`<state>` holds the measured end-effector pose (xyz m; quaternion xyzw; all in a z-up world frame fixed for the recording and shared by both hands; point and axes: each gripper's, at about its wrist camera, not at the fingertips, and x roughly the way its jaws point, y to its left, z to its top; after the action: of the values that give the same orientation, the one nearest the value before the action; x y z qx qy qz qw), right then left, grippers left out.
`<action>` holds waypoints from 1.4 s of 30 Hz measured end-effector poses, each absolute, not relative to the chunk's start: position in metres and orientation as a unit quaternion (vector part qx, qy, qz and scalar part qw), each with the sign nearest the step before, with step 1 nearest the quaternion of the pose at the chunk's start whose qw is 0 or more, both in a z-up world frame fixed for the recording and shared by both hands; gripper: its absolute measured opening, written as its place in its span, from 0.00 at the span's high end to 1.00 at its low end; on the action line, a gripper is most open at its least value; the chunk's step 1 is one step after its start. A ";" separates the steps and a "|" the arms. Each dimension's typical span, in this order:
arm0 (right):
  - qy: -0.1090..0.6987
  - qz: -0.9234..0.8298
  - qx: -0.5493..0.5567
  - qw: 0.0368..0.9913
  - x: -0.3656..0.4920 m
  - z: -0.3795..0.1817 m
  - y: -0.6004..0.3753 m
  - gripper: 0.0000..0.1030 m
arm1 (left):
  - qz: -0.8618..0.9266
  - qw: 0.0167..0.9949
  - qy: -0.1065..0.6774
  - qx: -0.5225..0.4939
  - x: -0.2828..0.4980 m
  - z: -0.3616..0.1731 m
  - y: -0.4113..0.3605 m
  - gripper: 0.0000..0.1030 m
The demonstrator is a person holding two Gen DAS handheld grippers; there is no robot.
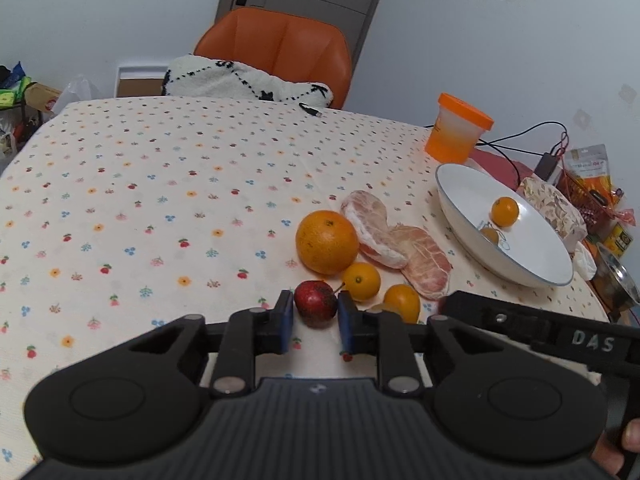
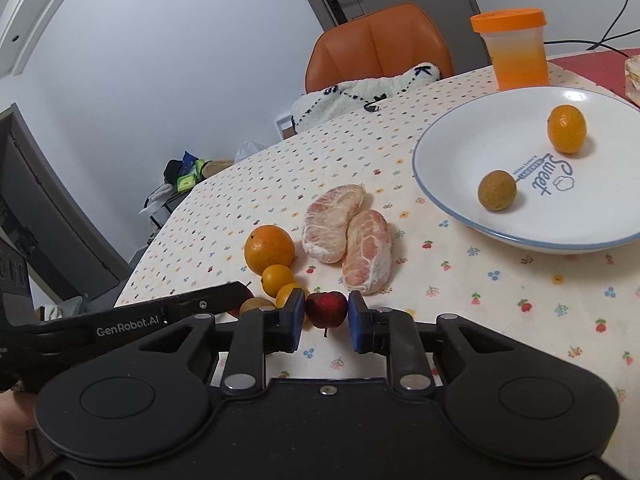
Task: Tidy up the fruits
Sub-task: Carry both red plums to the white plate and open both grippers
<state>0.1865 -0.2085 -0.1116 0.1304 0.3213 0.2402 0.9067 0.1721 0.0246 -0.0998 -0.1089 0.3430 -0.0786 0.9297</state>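
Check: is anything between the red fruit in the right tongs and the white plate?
Nothing visible blocks it. The right tongs are shut on the red fruit, and bare tablecloth runs to the white plate. The nearer peeled segment lies just beyond the fruit, left of that line, so it is probably clear.

Each hand-held gripper (image 1: pixel 316 314) (image 2: pixel 325 314) is black plastic with blue pads, silver round screws and a ribbed grey middle. White letters mark their long side bars.
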 end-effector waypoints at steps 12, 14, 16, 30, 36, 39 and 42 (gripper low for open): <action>0.297 0.229 0.147 0.915 0.174 -0.101 -0.231 0.79 | -0.088 0.940 0.313 -0.100 0.160 -0.072 0.012 0.79; 0.292 0.224 0.150 0.918 0.171 -0.099 -0.236 0.79 | -0.094 0.941 0.309 -0.096 0.159 -0.070 0.006 0.79; 0.287 0.220 0.151 0.920 0.168 -0.096 -0.240 0.79 | -0.101 0.942 0.307 -0.095 0.158 -0.068 -0.001 0.79; 0.253 0.184 0.162 0.936 0.149 -0.080 -0.279 0.79 | -0.151 0.942 0.291 -0.077 0.158 -0.053 -0.049 0.79; 0.243 0.168 0.164 0.941 0.144 -0.076 -0.295 0.79 | -0.166 0.941 0.286 -0.068 0.160 -0.048 -0.068 0.79; 0.239 0.164 0.168 0.942 0.144 -0.076 -0.303 0.79 | -0.170 0.941 0.286 -0.065 0.162 -0.048 -0.076 0.79; 0.235 0.161 0.170 0.943 0.144 -0.075 -0.310 0.79 | -0.173 0.940 0.286 -0.061 0.165 -0.048 -0.084 0.79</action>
<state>0.1441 -0.3100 -0.0749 0.1704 0.2354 0.1610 0.9432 0.1646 -0.0838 -0.0478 -0.0615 0.2862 -0.1735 0.9403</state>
